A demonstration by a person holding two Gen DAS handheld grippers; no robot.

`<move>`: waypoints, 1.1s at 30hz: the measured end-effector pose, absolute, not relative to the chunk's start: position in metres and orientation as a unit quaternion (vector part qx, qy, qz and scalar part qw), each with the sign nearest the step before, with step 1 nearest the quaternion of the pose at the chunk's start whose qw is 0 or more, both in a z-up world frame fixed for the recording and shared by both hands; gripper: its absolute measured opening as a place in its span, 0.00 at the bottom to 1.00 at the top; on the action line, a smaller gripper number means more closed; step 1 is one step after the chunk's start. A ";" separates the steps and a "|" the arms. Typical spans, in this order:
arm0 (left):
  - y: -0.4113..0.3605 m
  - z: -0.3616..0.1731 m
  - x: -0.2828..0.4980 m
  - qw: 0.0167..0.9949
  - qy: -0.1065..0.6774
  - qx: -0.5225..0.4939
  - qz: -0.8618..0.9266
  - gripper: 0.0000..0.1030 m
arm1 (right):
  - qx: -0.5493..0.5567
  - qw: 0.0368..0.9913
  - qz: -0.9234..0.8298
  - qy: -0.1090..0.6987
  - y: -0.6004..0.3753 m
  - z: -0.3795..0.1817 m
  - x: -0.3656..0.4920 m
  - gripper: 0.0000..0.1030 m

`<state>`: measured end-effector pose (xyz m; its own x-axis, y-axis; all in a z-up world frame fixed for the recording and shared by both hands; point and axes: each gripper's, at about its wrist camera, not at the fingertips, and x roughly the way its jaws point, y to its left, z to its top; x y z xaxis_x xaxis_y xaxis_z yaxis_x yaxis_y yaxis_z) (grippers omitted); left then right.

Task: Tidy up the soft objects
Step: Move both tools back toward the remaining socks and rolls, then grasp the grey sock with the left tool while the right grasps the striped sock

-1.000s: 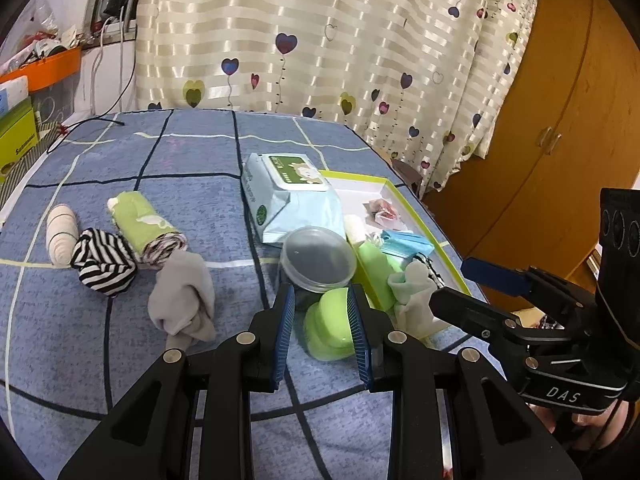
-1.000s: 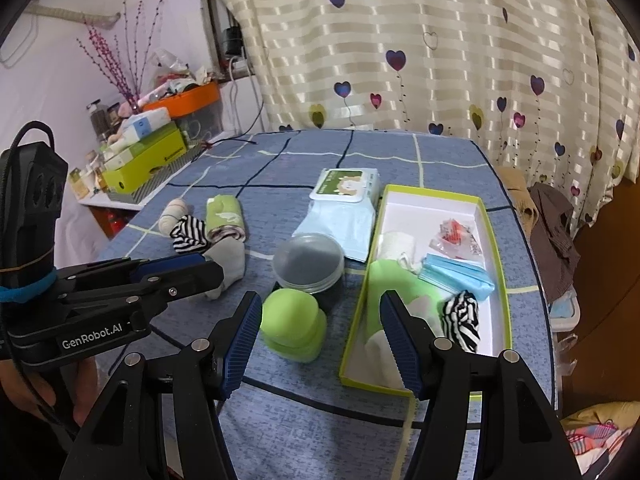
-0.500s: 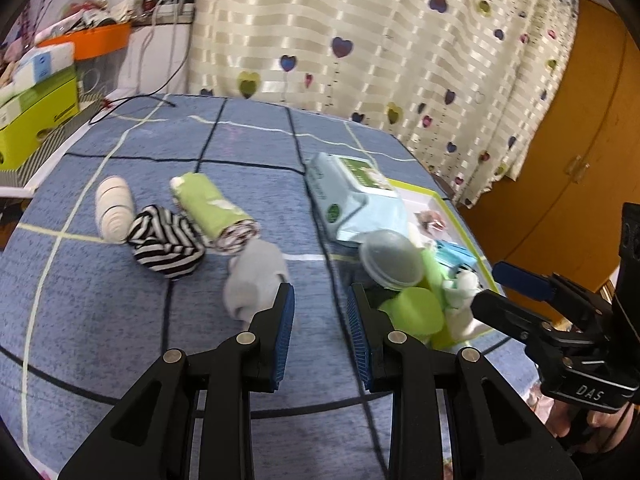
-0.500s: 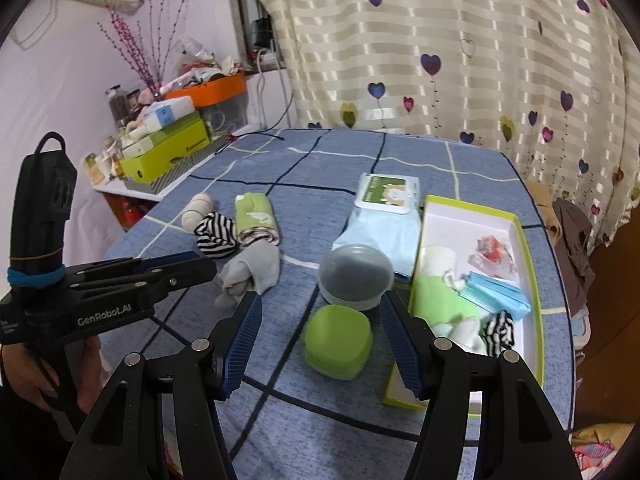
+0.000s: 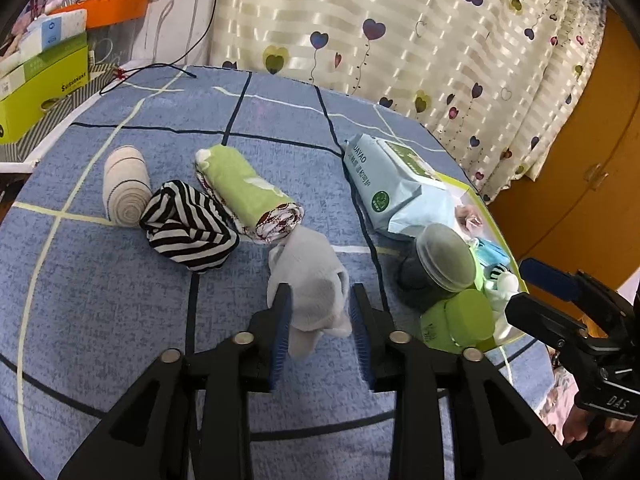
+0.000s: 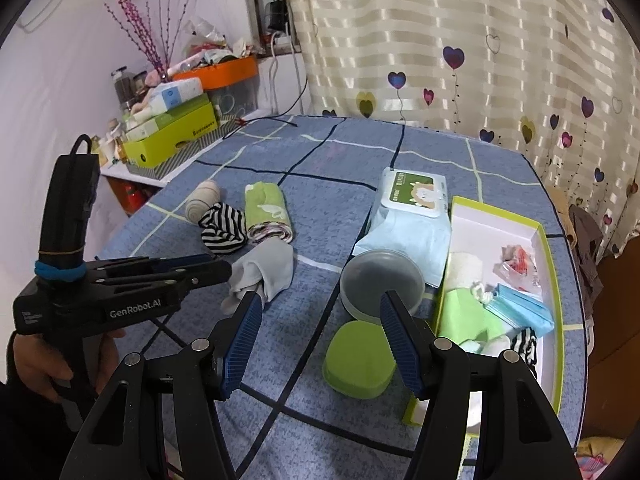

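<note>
Since the earlier frame your left gripper [image 5: 320,320] has left the green case [image 5: 456,322] and come over the grey sock [image 5: 310,276] on the blue bed cover [image 5: 100,300]. Its jaws are opening, sock between them, not yet pressed. Closing too high may catch only loose fabric. Your right gripper [image 6: 320,334] hangs wide apart, empty.

Four soft rolls lie left of the tray [image 6: 549,264]: one beige bandage roll [image 5: 124,186], one striped sock ball [image 5: 188,230], one green towel roll [image 5: 250,194], one grey sock [image 5: 314,276]. One wipes pack [image 6: 408,216], one clear round tub [image 6: 382,280] and one green case [image 6: 358,360] sit just beside the tray. Inside the tray: one blue packet [image 6: 520,310], one striped sock [image 6: 526,340], one green cloth [image 6: 466,314]; the rest is unclear. Two claws.
</note>
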<state>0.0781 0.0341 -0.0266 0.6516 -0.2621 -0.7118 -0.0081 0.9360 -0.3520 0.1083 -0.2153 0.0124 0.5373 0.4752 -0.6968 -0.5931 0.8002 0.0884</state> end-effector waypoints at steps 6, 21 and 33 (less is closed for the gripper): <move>0.039 -0.034 0.089 0.893 0.413 -0.165 -0.072 0.45 | -0.084 0.869 0.312 0.376 -0.205 0.008 0.119 0.60; 0.025 -0.065 0.120 0.880 0.447 -0.152 -0.056 0.49 | -0.089 0.861 0.317 0.387 -0.198 -0.001 0.133 0.60; 0.030 -0.067 0.112 0.884 0.437 -0.161 -0.053 0.33 | -0.083 0.868 0.308 0.380 -0.201 0.005 0.132 0.60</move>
